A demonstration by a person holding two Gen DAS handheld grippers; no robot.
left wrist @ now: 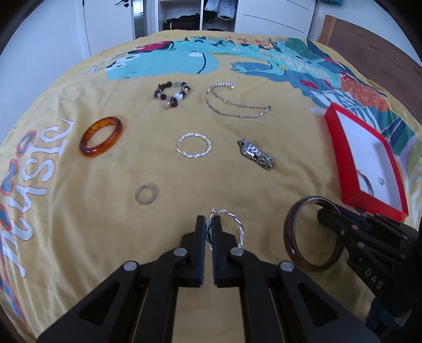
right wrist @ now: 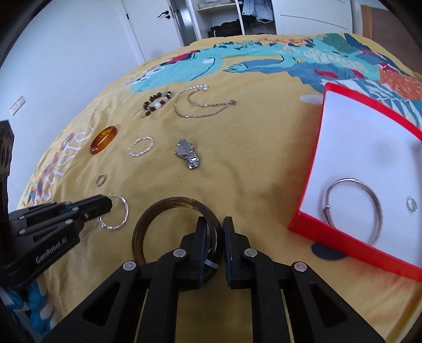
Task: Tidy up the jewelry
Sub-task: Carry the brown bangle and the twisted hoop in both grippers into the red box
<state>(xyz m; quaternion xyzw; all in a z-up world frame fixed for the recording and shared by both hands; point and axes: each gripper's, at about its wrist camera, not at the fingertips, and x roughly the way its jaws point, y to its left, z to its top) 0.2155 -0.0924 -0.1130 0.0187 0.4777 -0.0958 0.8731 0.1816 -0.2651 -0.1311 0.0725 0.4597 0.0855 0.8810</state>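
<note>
My left gripper [left wrist: 208,220] is shut on a twisted silver hoop [left wrist: 239,229], which hangs to the right of its fingers just above the yellow bedspread [left wrist: 105,224]. The right wrist view has that gripper [right wrist: 106,205] and hoop [right wrist: 124,215] at the lower left. My right gripper [right wrist: 214,224] is shut on the near rim of a dark translucent bangle [right wrist: 174,202]; the left wrist view shows the bangle [left wrist: 288,237] standing on edge. To the right lies a red box [right wrist: 343,245] with a white inside, holding a silver bangle [right wrist: 374,195] and a small ring [right wrist: 411,204].
Spread over the bedspread are an amber bangle [left wrist: 101,137], a twisted silver bangle [left wrist: 193,145], a metal watch [left wrist: 255,154], a chain necklace [left wrist: 237,110], a beaded bracelet [left wrist: 172,95] and a small grey ring [left wrist: 147,194]. An open wardrobe [left wrist: 184,15] stands beyond the bed.
</note>
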